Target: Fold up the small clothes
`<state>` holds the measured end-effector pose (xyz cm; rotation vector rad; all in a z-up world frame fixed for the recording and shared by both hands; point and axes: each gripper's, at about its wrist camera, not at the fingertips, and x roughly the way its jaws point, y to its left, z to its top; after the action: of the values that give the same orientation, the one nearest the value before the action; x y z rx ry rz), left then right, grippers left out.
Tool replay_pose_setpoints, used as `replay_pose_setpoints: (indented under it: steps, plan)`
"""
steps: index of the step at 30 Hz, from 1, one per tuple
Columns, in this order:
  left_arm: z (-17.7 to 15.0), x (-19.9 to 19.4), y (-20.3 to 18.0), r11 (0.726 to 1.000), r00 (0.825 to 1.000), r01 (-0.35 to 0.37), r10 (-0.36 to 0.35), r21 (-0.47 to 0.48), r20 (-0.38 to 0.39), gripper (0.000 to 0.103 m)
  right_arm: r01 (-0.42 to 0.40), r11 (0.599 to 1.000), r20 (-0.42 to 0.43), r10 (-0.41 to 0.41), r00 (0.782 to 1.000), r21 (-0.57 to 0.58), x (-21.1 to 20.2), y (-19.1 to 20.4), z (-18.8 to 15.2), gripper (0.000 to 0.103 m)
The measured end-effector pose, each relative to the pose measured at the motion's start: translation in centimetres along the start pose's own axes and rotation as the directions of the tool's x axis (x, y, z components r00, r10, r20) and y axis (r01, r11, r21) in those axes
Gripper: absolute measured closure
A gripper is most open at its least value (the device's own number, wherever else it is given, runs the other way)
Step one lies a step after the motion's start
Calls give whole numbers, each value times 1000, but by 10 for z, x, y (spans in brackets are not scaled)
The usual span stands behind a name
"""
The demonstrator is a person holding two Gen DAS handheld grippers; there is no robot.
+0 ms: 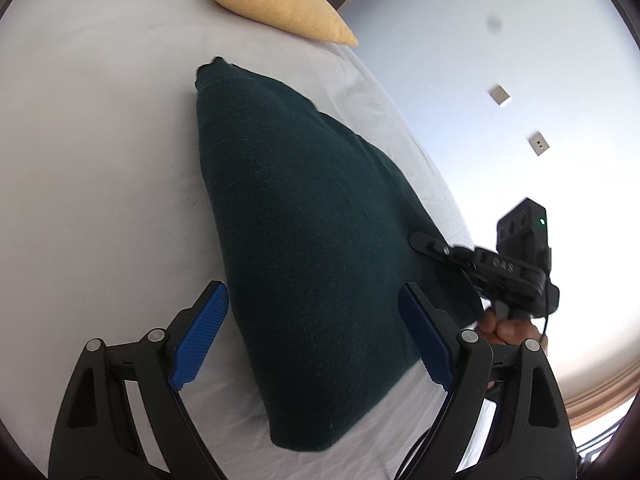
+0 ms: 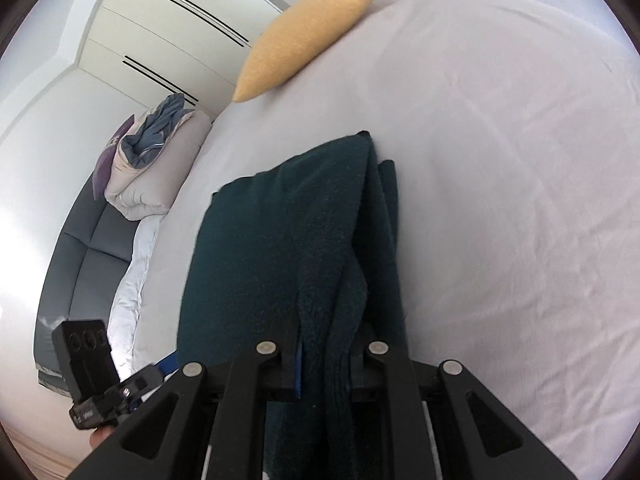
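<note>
Left wrist view: the left tool [image 1: 312,332] is seen spread wide, its blue ribbed pads holding nothing, above a dark green knitted garment [image 1: 296,208] lying on the white bed sheet [image 1: 88,160]. The right tool [image 1: 418,240] is clamped on the garment's edge. Right wrist view: the right tool [image 2: 326,344] is nearly closed on bunched fabric of the garment [image 2: 280,232], its pads largely hidden; a yellow cushion [image 2: 304,36] lies beyond.

Left wrist view: looks steeply down, close over the dark green cloth [image 1: 312,216] on the bed [image 1: 100,140]. Right wrist view: same tilt, nearer the cloth's edge. Both share cloth, bed, yellow pillow [image 1: 276,0].
</note>
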<state>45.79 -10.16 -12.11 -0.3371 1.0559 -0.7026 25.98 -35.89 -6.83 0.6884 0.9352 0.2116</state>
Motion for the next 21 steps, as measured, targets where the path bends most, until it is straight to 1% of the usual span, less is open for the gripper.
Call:
replay_pose_setpoints:
  steps: [2, 4, 6, 8, 10, 12, 14, 15, 16, 17, 18, 19, 20, 21]
  plan:
    - [-1, 3, 2, 1000, 1000, -6, 6, -8, -7, 16, -12, 1000, -2, 13, 1000, 25, 4, -8, -3, 89]
    - [-4, 10, 5, 1000, 999, -7, 7, -9, -33, 16, -45, 997, 5, 44, 999, 67, 3, -22, -5, 91]
    - [-8, 17, 7, 1000, 998, -19, 18, -8, -67, 16, -56, 994, 4, 56, 998, 91, 6, -27, 1, 91]
    - [-10, 21, 10, 1000, 997, -15, 14, -20, -76, 16, -35, 998, -18, 37, 999, 59, 10, -20, 6, 90]
    - [-11, 25, 14, 999, 996, -6, 1, -50, -87, 16, -7, 1000, -29, 8, 1000, 22, 10, -13, 9, 89]
    - [-13, 27, 15, 998, 996, -7, 3, -56, -84, 17, -22, 999, -28, 23, 999, 39, 7, -16, 9, 87]
    - [-14, 29, 11, 999, 996, -4, 0, -36, -92, 17, -21, 998, -9, 22, 1000, 62, -3, -18, 7, 79]
    - [-15, 30, 9, 1000, 995, -11, 9, -19, -98, 17, 5, 998, 16, -6, 1000, 63, -12, -16, 5, 70]
    - [-16, 28, 7, 1000, 995, -16, 16, -2, -97, 17, 26, 998, 47, -30, 998, 65, -21, -15, 4, 63]
    - [-17, 27, 7, 1000, 996, -19, 19, 5, -93, 17, 46, 997, 74, -51, 996, 69, -30, -17, 3, 59]
    - [-15, 23, 9, 1000, 997, -27, 27, 2, -78, 17, 58, 995, 96, -66, 993, 79, -38, -18, 3, 50]
    - [-12, 17, 12, 999, 998, -31, 30, -13, -51, 17, 50, 995, 106, -60, 993, 90, -43, -20, 4, 46]
    - [-9, 12, 16, 999, 999, -28, 27, -32, -31, 17, 28, 994, 108, -40, 993, 103, -47, -23, 5, 40]
    - [-4, 6, 22, 998, 1000, -19, 19, -63, -9, 17, 11, 993, 103, -23, 994, 114, -47, -25, 8, 36]
